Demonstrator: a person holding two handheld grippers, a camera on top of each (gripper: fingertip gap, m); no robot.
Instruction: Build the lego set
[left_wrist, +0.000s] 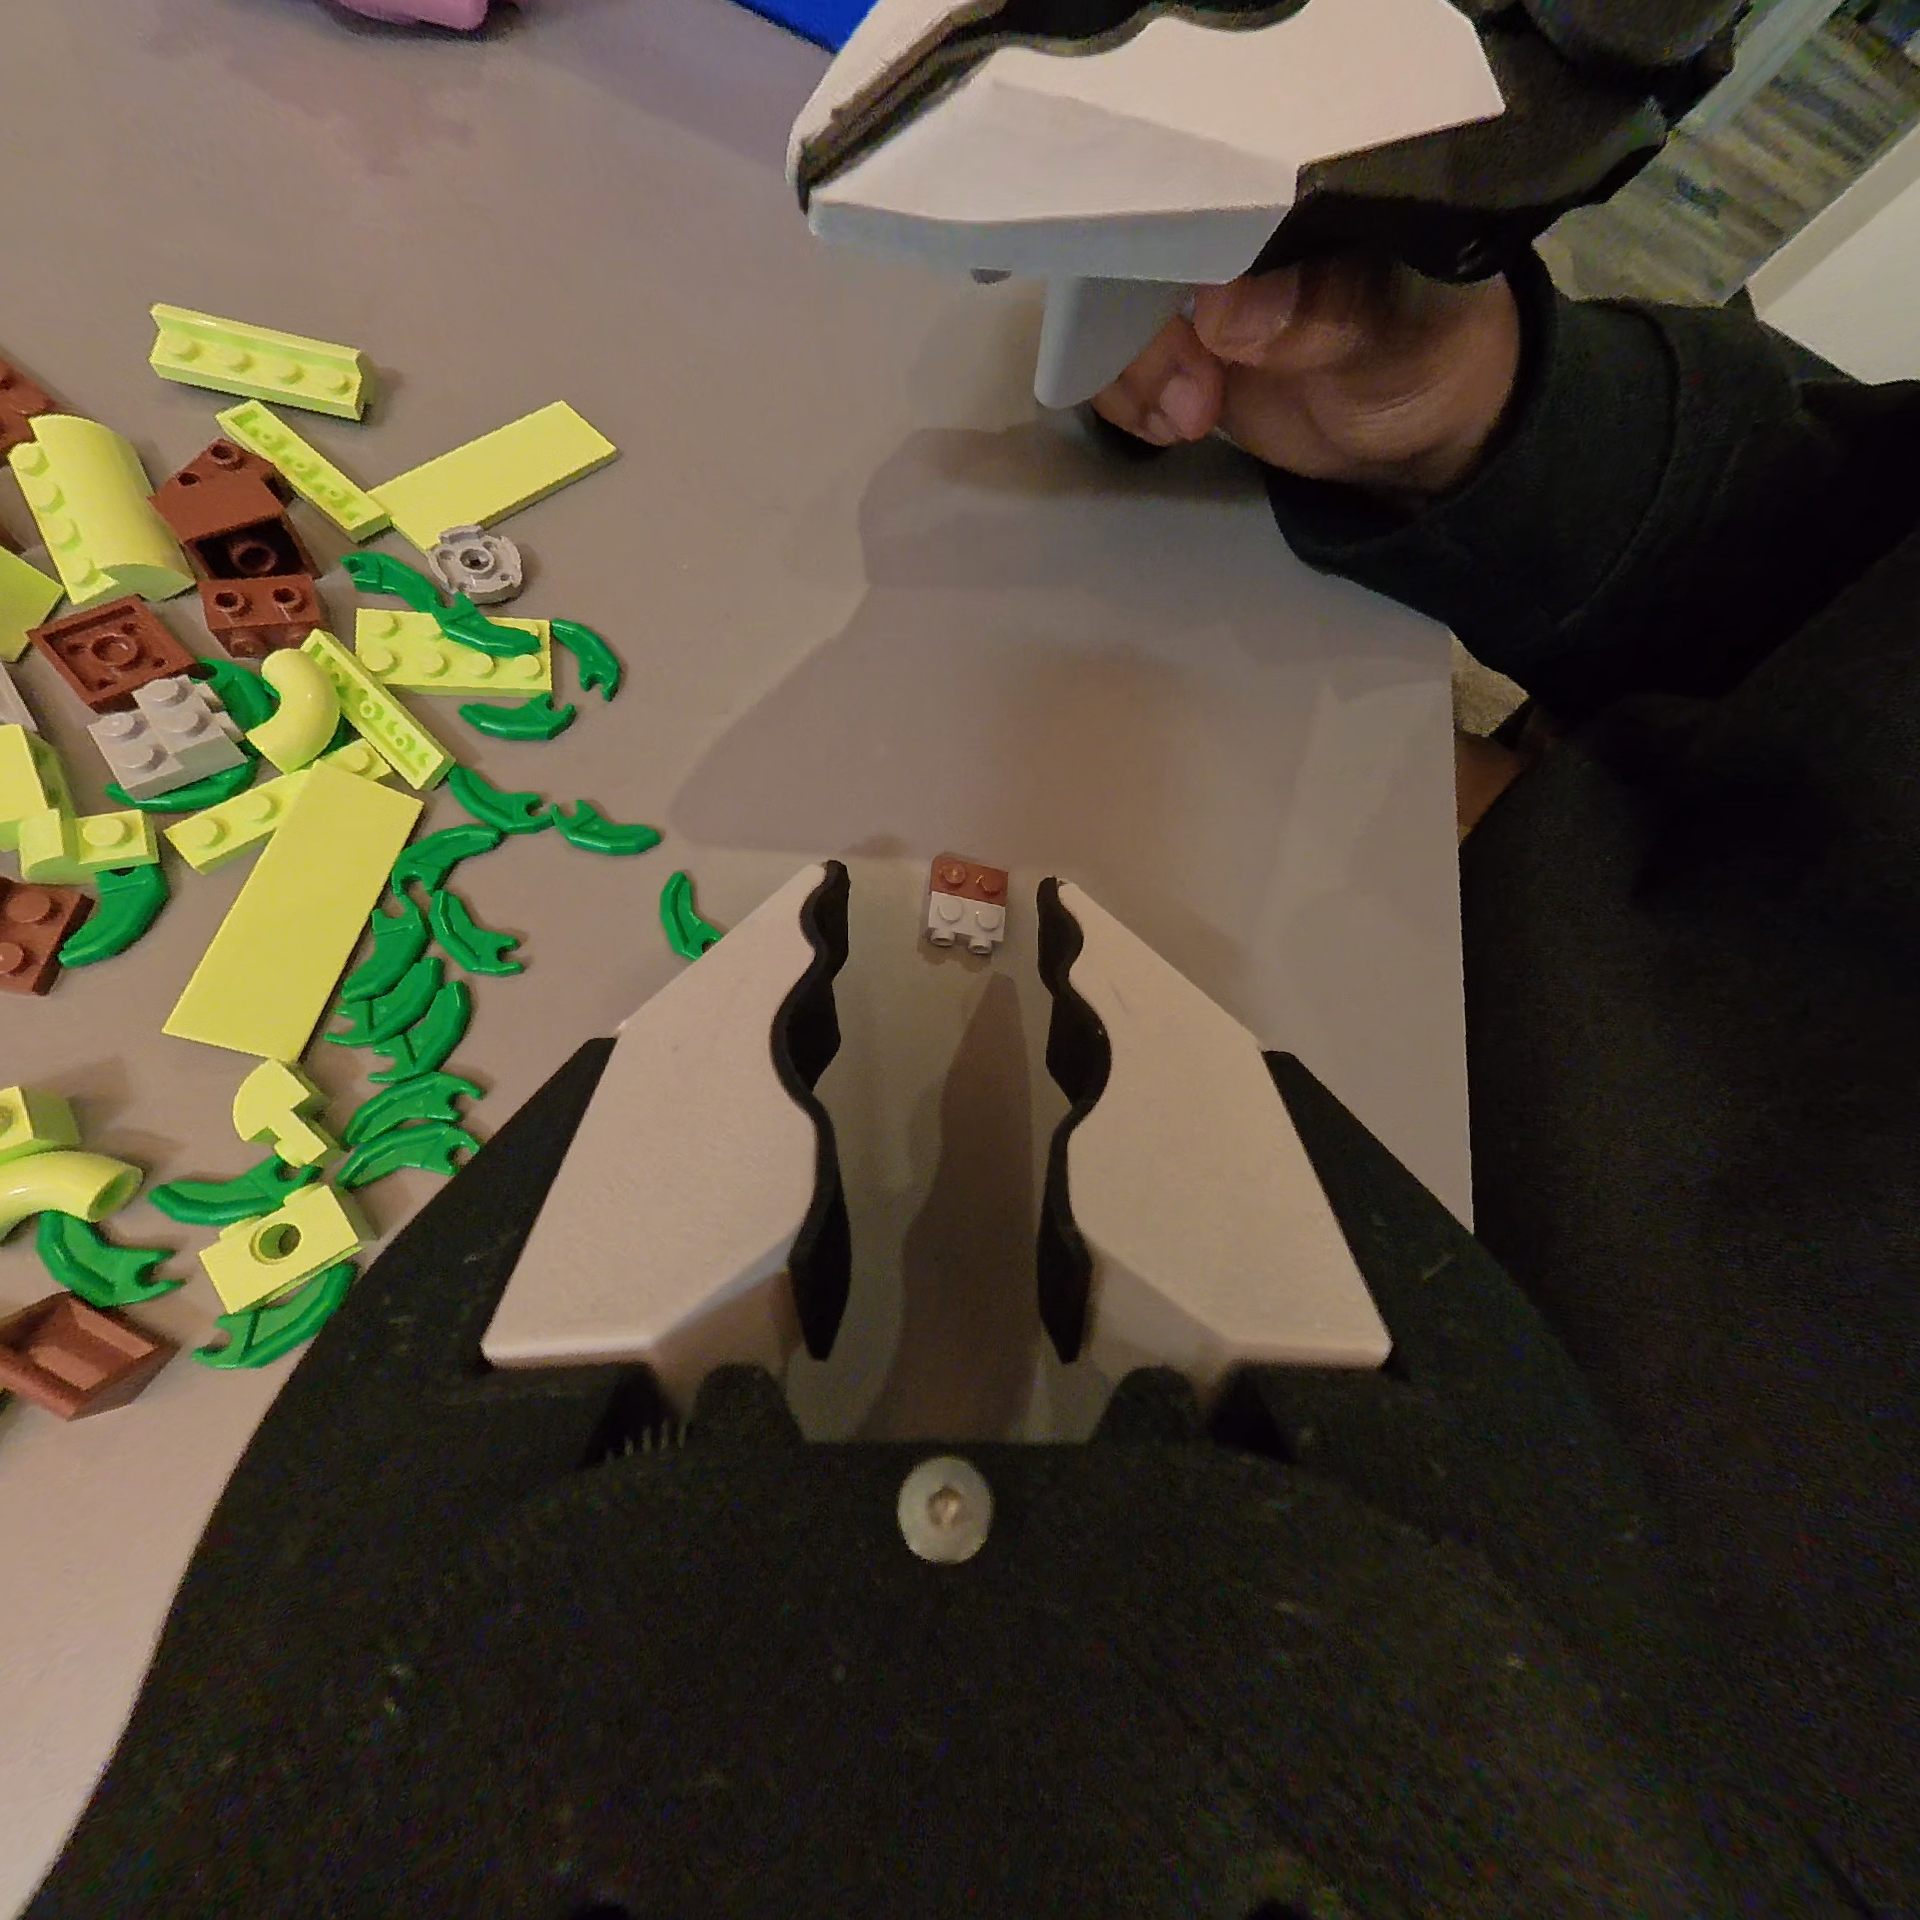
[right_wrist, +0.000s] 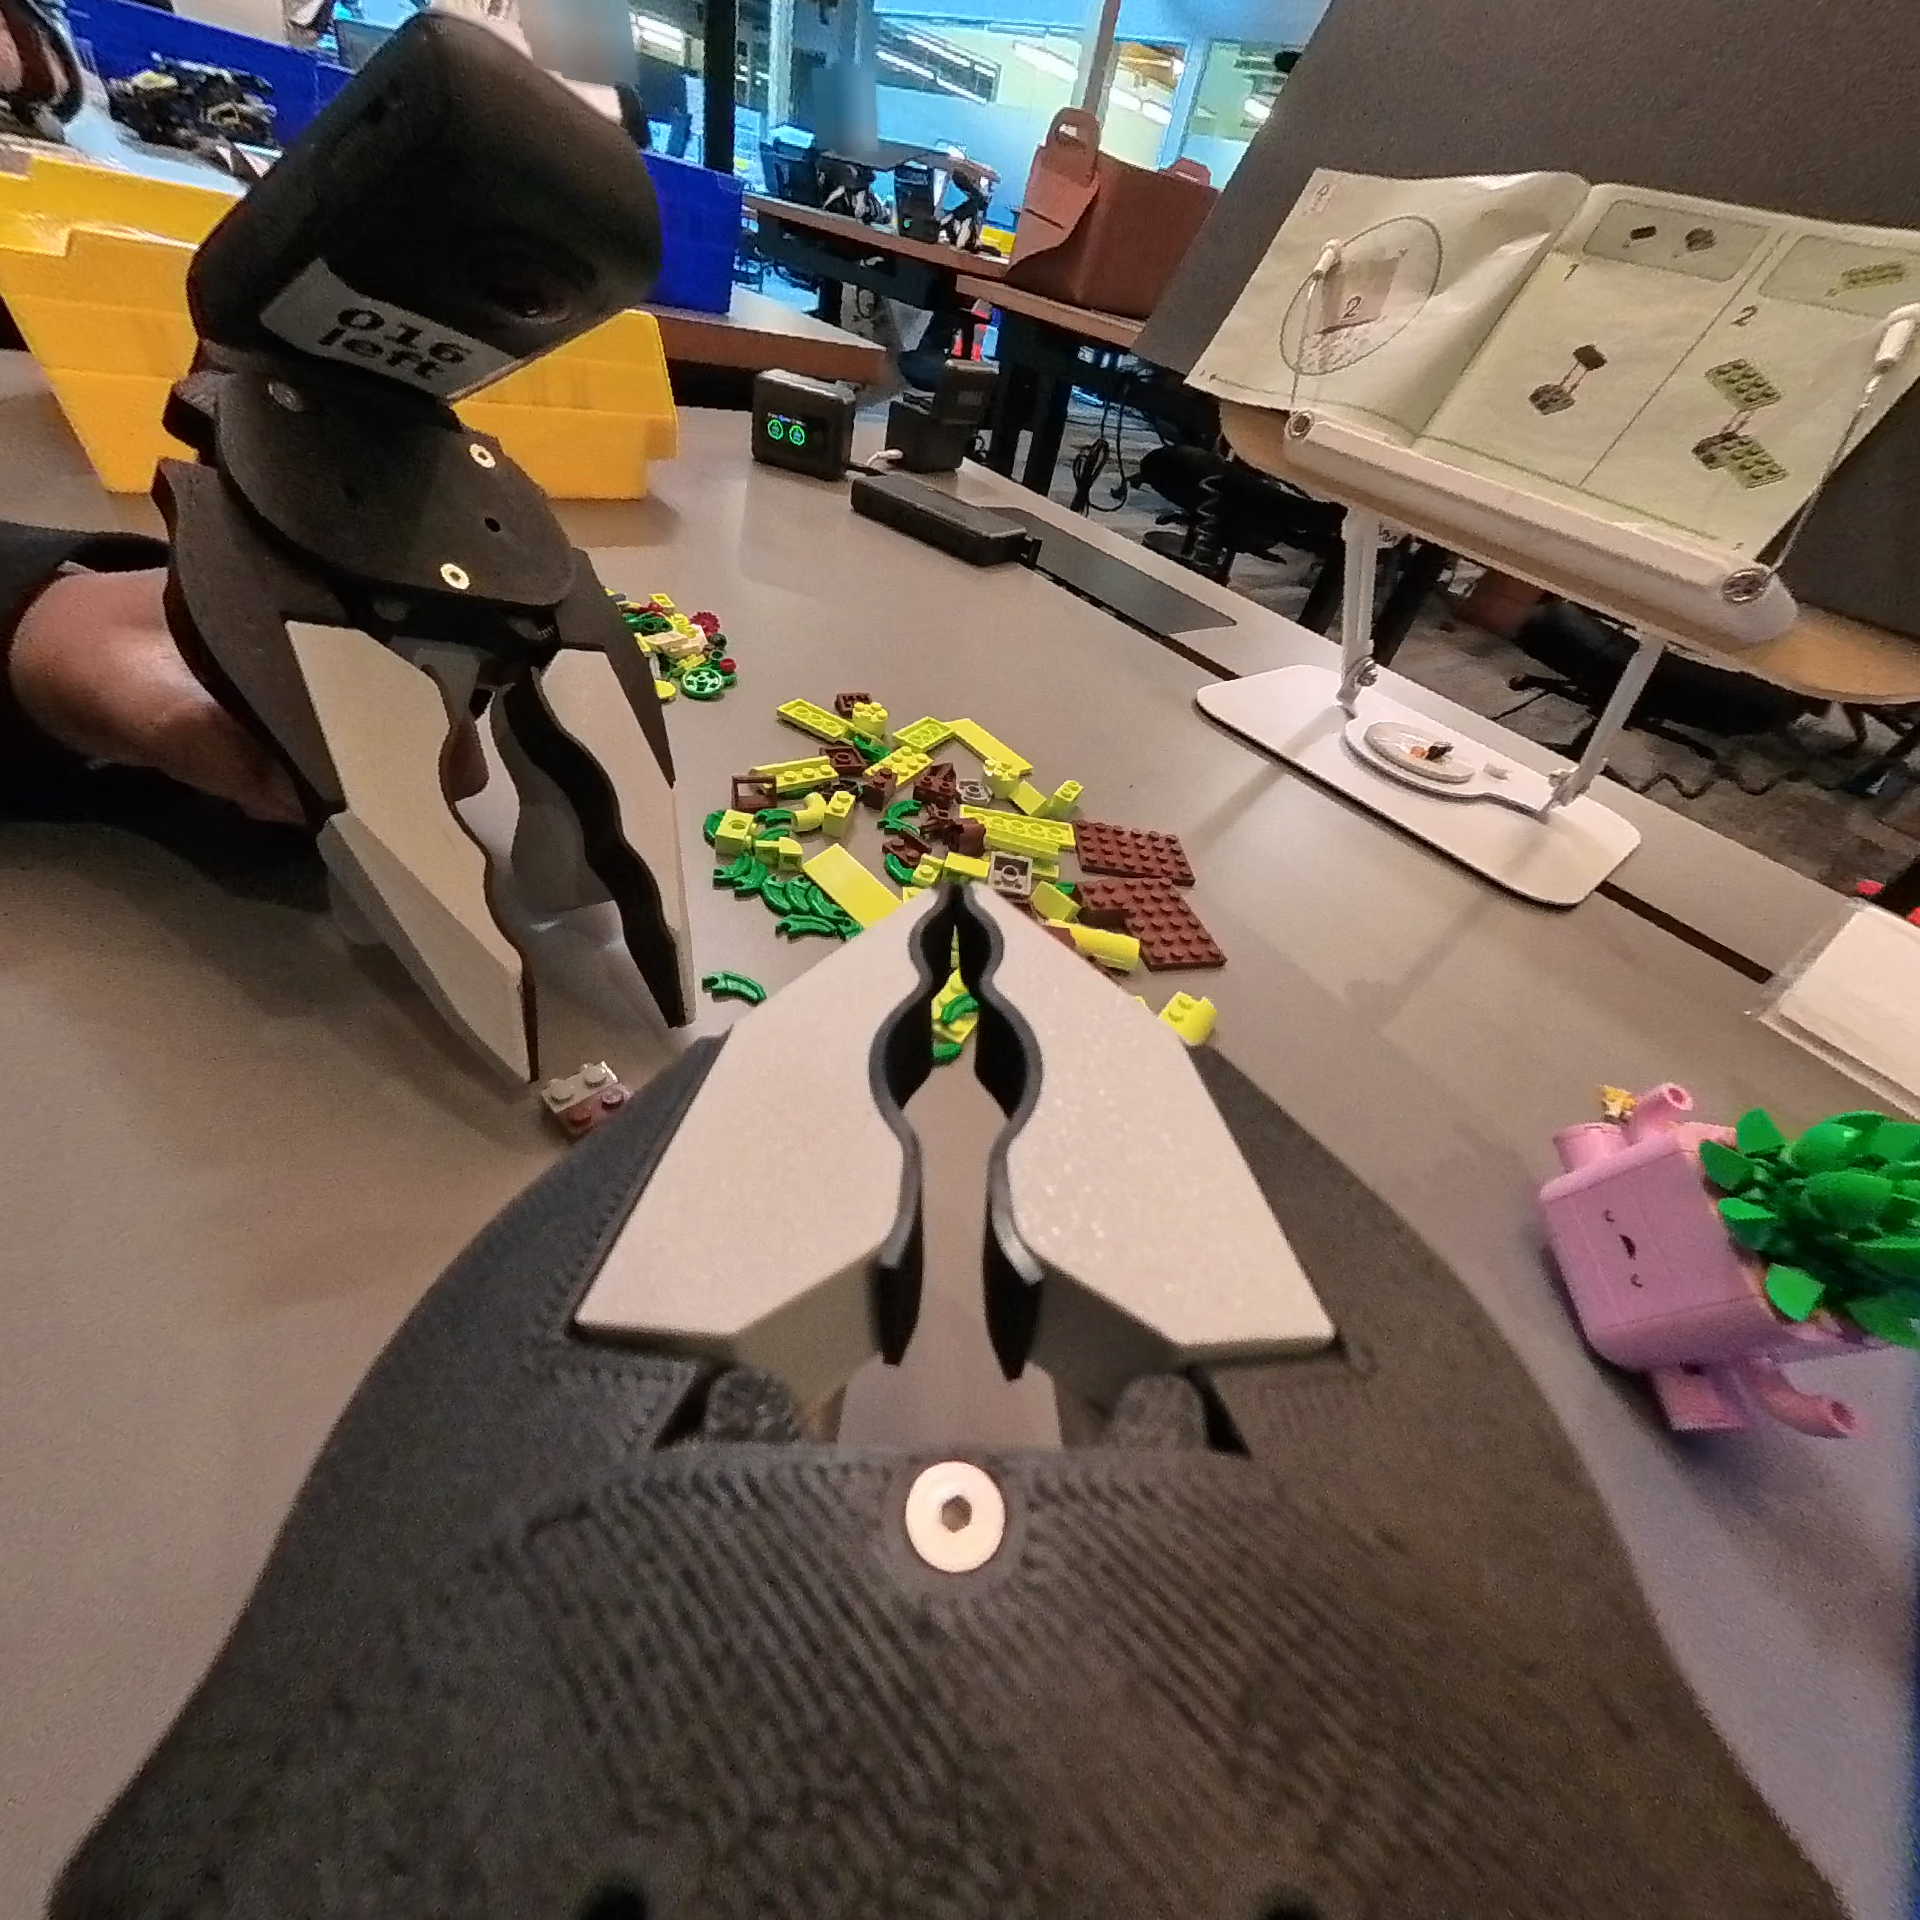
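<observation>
A small grey-and-brown brick assembly (left_wrist: 968, 902) lies on the grey table between the tips of my left gripper (left_wrist: 940, 883), which is open and empty and points down at it. In the right wrist view the same assembly (right_wrist: 587, 1096) sits just below the left gripper's (right_wrist: 603, 1029) open tips. My right gripper (right_wrist: 956, 896) is shut and empty, raised above the table and facing the loose brick pile (right_wrist: 935, 831). It also shows at the top of the left wrist view (left_wrist: 810, 187), held by a hand.
Lime, brown, grey and green loose pieces (left_wrist: 291, 779) spread to the left. Brown plates (right_wrist: 1143, 883) lie at the pile's right. An instruction booklet on a stand (right_wrist: 1558, 343), a pink pot model with green leaves (right_wrist: 1714, 1247) and a yellow bin (right_wrist: 104, 343) stand around. The table edge (left_wrist: 1455, 935) is close on the right.
</observation>
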